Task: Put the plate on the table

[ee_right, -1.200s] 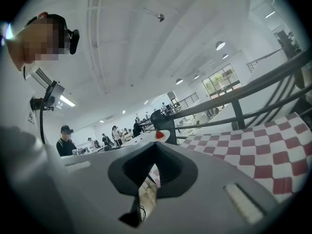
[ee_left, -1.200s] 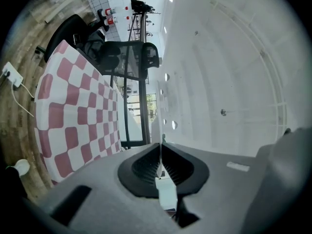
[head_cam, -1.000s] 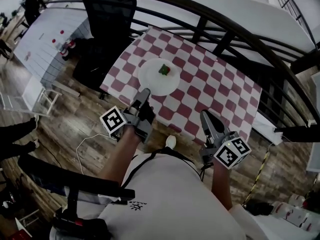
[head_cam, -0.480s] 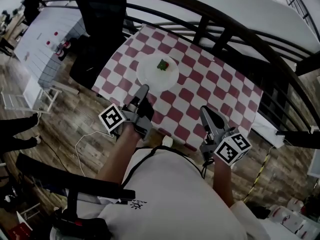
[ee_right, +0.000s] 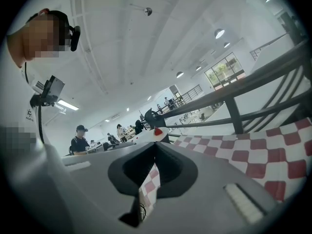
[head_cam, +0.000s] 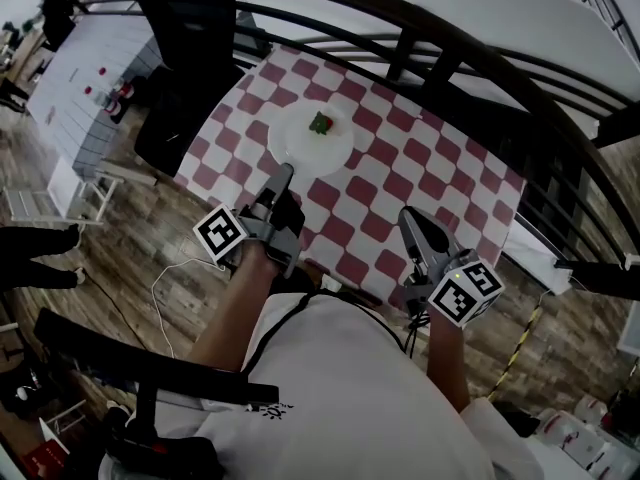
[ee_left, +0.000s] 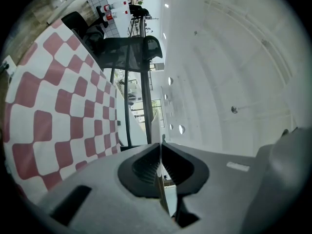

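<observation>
A white plate point(head_cam: 311, 140) lies flat on the red-and-white checked table point(head_cam: 400, 183), toward its far left part, with a small green and red bit of food point(head_cam: 321, 123) on it. My left gripper point(head_cam: 284, 174) hovers just short of the plate's near rim, jaws shut and empty; its own view shows the checked cloth point(ee_left: 58, 101) to the left. My right gripper point(head_cam: 410, 220) is over the table's near edge, also shut with nothing in it. Beyond its tips the right gripper view catches the plate point(ee_right: 146, 135) and the red food point(ee_right: 158, 130).
A black railing point(head_cam: 450, 48) curves along the table's far side. A black office chair point(head_cam: 185, 48) stands at the table's left end. Wooden floor point(head_cam: 130, 258) with a white cable point(head_cam: 170, 283) lies to the near left, where a person's legs point(head_cam: 35, 243) show.
The plate stays in place on the table. Both grippers remain shut and keep about the same distance from it; only the head view has shifted slightly.
</observation>
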### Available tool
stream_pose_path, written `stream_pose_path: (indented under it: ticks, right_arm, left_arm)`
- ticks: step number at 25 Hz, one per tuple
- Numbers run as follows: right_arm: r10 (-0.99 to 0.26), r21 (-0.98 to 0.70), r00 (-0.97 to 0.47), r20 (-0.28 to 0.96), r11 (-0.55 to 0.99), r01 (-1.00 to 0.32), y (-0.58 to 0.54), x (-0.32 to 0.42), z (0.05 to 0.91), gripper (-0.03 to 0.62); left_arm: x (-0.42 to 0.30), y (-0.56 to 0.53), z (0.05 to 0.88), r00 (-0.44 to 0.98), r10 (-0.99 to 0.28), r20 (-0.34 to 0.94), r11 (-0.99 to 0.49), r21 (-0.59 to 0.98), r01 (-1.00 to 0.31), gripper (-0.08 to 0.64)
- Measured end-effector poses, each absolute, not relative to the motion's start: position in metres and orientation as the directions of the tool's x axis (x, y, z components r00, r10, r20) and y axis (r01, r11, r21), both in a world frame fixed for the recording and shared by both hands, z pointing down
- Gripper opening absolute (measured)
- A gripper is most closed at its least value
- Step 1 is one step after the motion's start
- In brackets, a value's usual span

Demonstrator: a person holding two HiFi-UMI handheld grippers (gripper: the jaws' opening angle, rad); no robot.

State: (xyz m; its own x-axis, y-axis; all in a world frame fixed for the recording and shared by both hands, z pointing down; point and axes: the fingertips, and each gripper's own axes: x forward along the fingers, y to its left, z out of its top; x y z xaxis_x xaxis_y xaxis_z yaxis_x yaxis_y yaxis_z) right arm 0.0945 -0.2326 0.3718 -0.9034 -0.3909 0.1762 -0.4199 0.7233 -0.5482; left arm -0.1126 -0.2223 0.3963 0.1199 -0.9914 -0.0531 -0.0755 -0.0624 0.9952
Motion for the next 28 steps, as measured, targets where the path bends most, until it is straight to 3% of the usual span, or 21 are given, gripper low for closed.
stream_pose_path:
  ticks: [28]
  right_arm:
    - [-0.529,-0.57,-0.798,0.288,0.575,-0.587,-0.292,0.081,0.414,0.008]
  left_arm:
    - [-0.144,-0.338,0.447,0.265,-0.96,-0.091,-0.105,0.994,-0.038,0.02]
